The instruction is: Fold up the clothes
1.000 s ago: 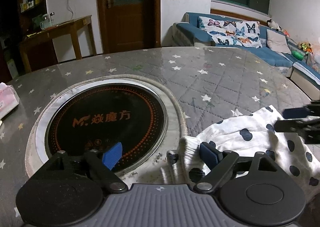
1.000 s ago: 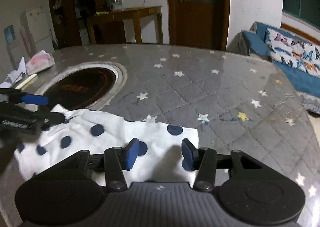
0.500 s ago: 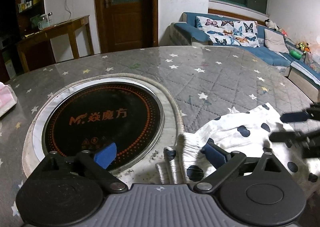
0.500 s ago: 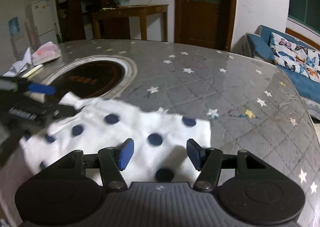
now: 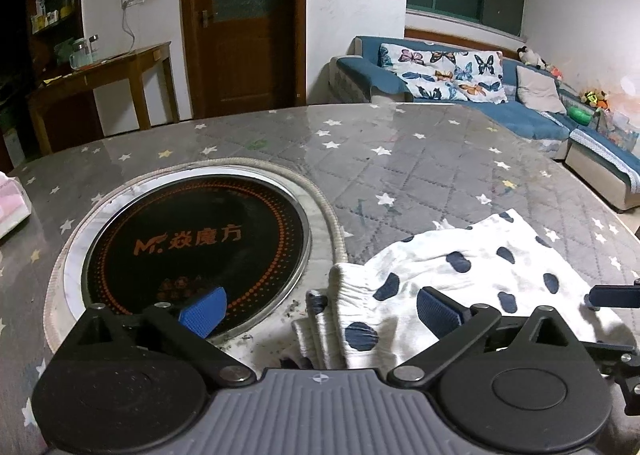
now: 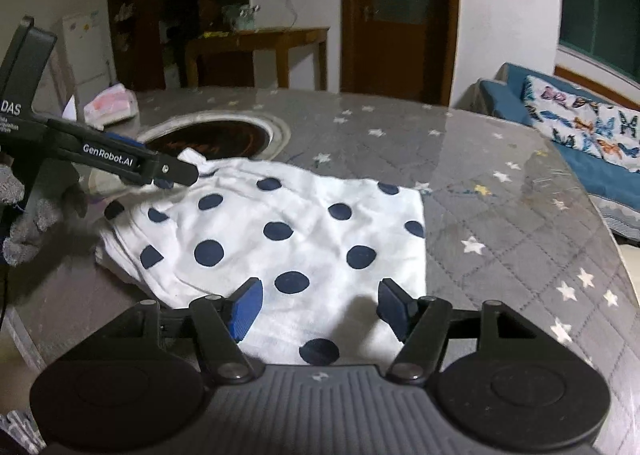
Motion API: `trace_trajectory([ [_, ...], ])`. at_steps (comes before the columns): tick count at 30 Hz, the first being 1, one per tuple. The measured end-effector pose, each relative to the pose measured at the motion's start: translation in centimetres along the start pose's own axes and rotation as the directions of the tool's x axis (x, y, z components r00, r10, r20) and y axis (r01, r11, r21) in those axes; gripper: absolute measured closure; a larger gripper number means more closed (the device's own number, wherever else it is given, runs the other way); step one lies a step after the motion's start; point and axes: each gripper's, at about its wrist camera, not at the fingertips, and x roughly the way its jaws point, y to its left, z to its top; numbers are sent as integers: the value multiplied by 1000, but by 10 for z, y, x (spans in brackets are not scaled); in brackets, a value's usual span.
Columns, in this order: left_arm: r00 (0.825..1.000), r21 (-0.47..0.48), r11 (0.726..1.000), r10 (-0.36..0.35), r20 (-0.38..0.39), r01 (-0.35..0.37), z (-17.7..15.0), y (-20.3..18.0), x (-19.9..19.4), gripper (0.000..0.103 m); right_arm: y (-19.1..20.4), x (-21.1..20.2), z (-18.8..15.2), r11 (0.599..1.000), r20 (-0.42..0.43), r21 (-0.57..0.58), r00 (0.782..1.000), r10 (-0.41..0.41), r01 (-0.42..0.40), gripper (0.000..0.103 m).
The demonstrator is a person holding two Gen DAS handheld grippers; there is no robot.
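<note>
Dim indoor light; fisheye warp, corners vignetted.

Two low, close wrist views, facing across table (image 5: pixel 420 159), sharing garment (image 6: pixel 304 223)

Home living/dining room is indicated: blue sofa (image 5: pixel 520 111) with butterfly cushions (image 5: pixel 444 71), wooden door (image 5: pixel 244 23), side table (image 5: pixel 120 63), fridge (image 6: pixel 86 51), round worktop (image 5: pixel 420 159) fitted with an induction hob (image 5: pixel 196 243).

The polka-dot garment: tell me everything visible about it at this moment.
The polka-dot garment is white, soft, crinkled cotton-like cloth with dark navy dots and a ribbed band at its left end. It lies mostly flat, slightly rumpled, on the star-patterned table beside the round cooktop. The left gripper and right gripper hover over opposite ends, jaws open.
</note>
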Motion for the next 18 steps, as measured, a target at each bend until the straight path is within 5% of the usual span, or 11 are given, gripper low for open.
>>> trace_trajectory([
  [8, 1000, 3, 1000, 2, 26, -2, -2, -2, -13, 0, -3, 0, -19, 998, -10, 60, 999, -35, 35, 40],
  [18, 999, 3, 999, 42, 22, -42, -17, 5, -25, 0, -5, -17, -32, 994, 8, 103, 1000, -21, 20, 55],
])
